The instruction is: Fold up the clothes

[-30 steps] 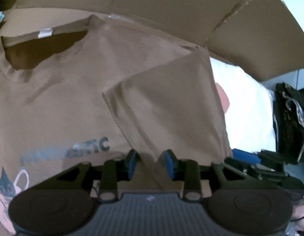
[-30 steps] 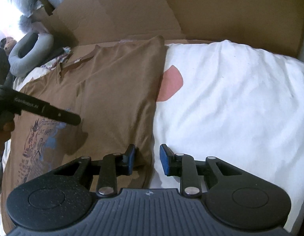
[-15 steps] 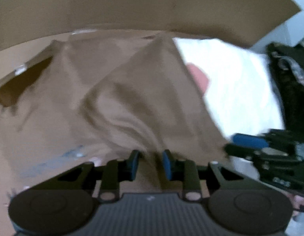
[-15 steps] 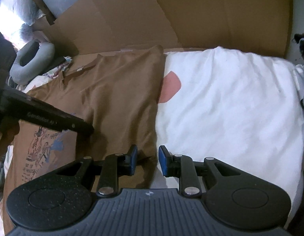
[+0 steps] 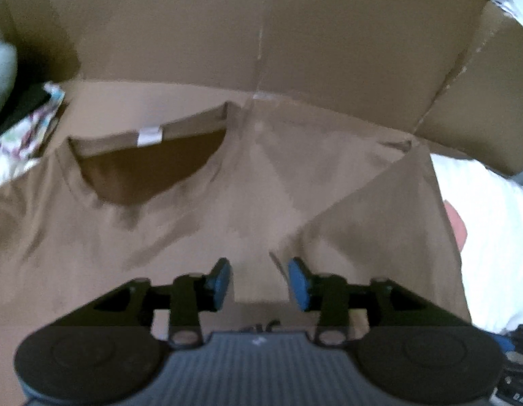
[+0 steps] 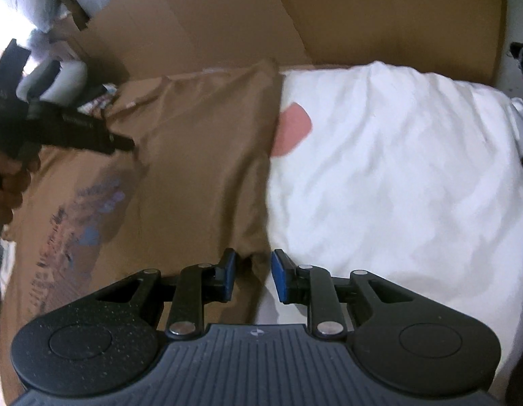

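A brown T-shirt (image 5: 193, 230) lies flat, print side up, its neckline and white label (image 5: 149, 135) at the far left. Its right side is folded inward as a flap (image 5: 379, 237). My left gripper (image 5: 259, 282) hovers over the flap's inner corner with jaws opening; the blue pads stand clear of the cloth. In the right wrist view the same left gripper (image 6: 121, 142), held by a hand, points at the brown T-shirt (image 6: 200, 176) near the print. My right gripper (image 6: 253, 275) stands open low over the shirt's folded right edge, which bunches between the pads without being pinched.
Cardboard sheets (image 5: 261, 34) stand behind the shirt. A white pillow (image 6: 396, 176) with a pink patch (image 6: 291, 128) lies against the shirt's right edge. A grey neck cushion (image 6: 58, 74) and patterned cloth (image 5: 31, 125) sit at the far left.
The left gripper's jaws have widened and let go of the flap, which now lies flat. Its view has swung back left toward the neckline. The right gripper has hardly moved.
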The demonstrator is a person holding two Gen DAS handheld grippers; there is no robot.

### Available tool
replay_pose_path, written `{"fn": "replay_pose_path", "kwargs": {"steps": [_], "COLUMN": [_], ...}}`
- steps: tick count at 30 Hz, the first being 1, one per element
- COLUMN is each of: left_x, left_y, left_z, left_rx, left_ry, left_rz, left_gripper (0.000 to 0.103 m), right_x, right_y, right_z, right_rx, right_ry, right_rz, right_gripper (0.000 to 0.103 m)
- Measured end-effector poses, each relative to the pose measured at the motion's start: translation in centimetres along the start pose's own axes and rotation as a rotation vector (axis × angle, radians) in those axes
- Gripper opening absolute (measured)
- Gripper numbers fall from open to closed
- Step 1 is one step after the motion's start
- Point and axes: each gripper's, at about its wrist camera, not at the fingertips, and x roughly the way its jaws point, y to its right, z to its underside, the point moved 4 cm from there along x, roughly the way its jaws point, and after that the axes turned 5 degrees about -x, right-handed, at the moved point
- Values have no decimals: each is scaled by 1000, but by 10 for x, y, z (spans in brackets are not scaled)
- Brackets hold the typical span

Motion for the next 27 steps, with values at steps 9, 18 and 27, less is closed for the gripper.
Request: {"fn": "replay_pose_path", "kwargs": {"steps": [9, 18, 27], "left_x": [17, -10, -43], "left_y": [8, -15, -49], "left_z": [-9, 1, 16], "left_rx": [48, -98, -285], "left_ry": [37, 101, 150], "left_rz": [-77, -139, -58], "left_gripper": [45, 43, 52], "right_x": [2, 4, 3], "right_y": [5, 4, -11], "right_z": [5, 6, 1], "right_rx": [9, 27, -2], "right_ry": [-10, 12, -26], "right_rz": [0, 7, 65], "right_gripper": [24, 27, 41]}}
